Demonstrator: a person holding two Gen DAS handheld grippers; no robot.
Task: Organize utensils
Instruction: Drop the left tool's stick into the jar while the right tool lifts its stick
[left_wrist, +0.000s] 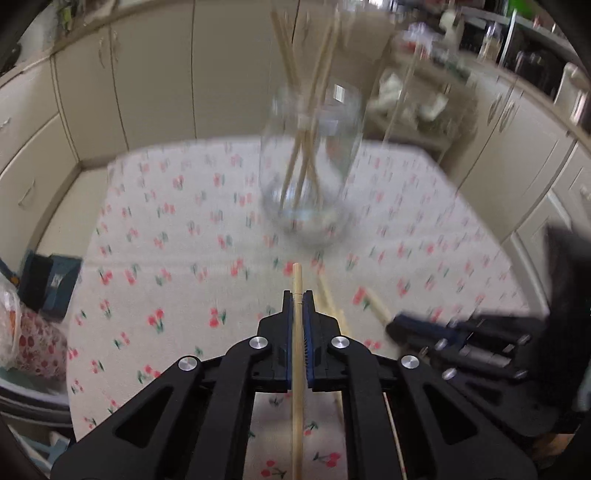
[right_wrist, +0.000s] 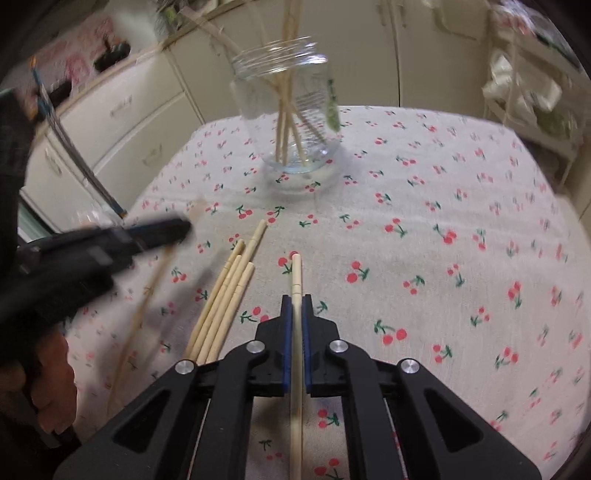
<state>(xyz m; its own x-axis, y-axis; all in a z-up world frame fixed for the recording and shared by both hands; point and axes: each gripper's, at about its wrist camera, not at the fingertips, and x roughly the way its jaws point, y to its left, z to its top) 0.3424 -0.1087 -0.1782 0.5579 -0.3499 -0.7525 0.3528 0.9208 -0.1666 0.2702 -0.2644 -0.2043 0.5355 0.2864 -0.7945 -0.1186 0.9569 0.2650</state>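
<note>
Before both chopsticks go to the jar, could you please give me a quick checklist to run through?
1. Left gripper shut on chopstick: ok.
2. Right gripper shut on its chopstick: ok.
3. Jar upright on the cloth: ok.
4. Jar mouth has room between the sticks inside: cannot tell.
5. Loose chopsticks on the cloth, clear of both grips: ok.

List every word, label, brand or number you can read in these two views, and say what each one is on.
No text can be read.
Glass jar: printed label on its side, too small and blurred to read.
Dark blue box at the table's edge: a pale mark, blurred beyond reading.
</note>
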